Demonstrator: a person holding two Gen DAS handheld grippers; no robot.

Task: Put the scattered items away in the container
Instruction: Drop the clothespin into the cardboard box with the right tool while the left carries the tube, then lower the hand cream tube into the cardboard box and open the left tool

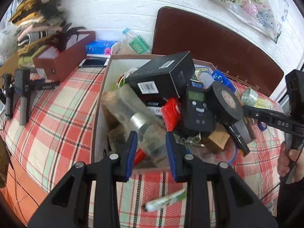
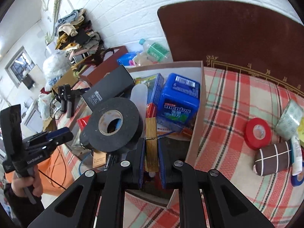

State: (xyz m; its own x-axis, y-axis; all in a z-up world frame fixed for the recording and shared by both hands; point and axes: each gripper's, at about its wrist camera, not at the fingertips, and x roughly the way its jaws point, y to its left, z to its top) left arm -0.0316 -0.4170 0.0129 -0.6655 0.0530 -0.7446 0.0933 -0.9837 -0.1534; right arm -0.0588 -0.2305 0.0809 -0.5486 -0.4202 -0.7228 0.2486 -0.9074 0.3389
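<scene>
Right gripper (image 2: 151, 158) clamped on a small wooden clothes peg (image 2: 151, 144), pads flat against both long sides, peg upright between the jaws. Directly ahead of the jaws: open cardboard box (image 2: 199, 102), heaped. Black tape roll (image 2: 112, 124) just left of the jaws, atop the heap. Peg judged light, stiff, dry; sprung end liable to twist if pinched there, so hold mid-length as now.

Left gripper (image 1: 151, 148) closed on a clear plastic bottle with silver band (image 1: 140, 125), low end between the pads, body over the box. Bottle judged light, smooth, slippery; likely to pivot in so low a grip.

Red tape roll (image 2: 257, 133) well right of the right jaws, on the checked cloth (image 2: 237, 98), outside the box.
</scene>
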